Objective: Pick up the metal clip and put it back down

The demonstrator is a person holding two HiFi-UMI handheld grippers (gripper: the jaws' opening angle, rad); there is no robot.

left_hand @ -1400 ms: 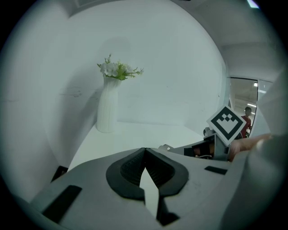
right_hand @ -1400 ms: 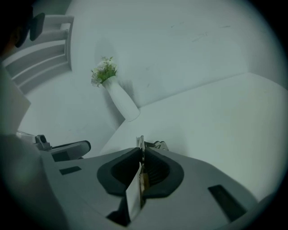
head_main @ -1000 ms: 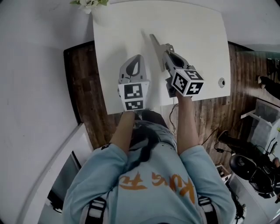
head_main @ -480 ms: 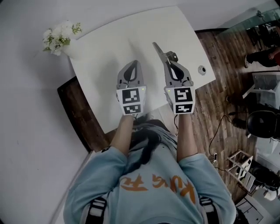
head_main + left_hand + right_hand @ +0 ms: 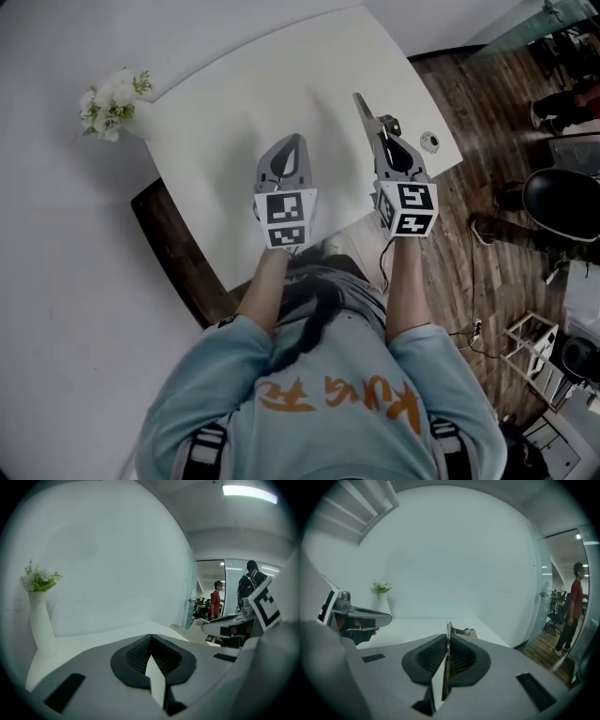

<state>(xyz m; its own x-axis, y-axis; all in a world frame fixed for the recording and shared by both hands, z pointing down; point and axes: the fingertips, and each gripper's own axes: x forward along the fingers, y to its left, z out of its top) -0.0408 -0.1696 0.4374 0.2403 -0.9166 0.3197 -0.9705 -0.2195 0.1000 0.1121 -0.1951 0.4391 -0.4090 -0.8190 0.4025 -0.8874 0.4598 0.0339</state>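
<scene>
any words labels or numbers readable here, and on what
No text can be read outright.
Orange print on the person's shirt: warped by the lens, unreadable.
Marker cubes: only black-and-white square patterns, no words or numbers.

Vase [image 5: 40, 625] on the table's [image 5: 281, 75] far left corner, beyond the left gripper [image 5: 294, 140]

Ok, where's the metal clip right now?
The metal clip is pinched in the right tongs, centre of the right gripper view, over the right part of the white table.
</scene>
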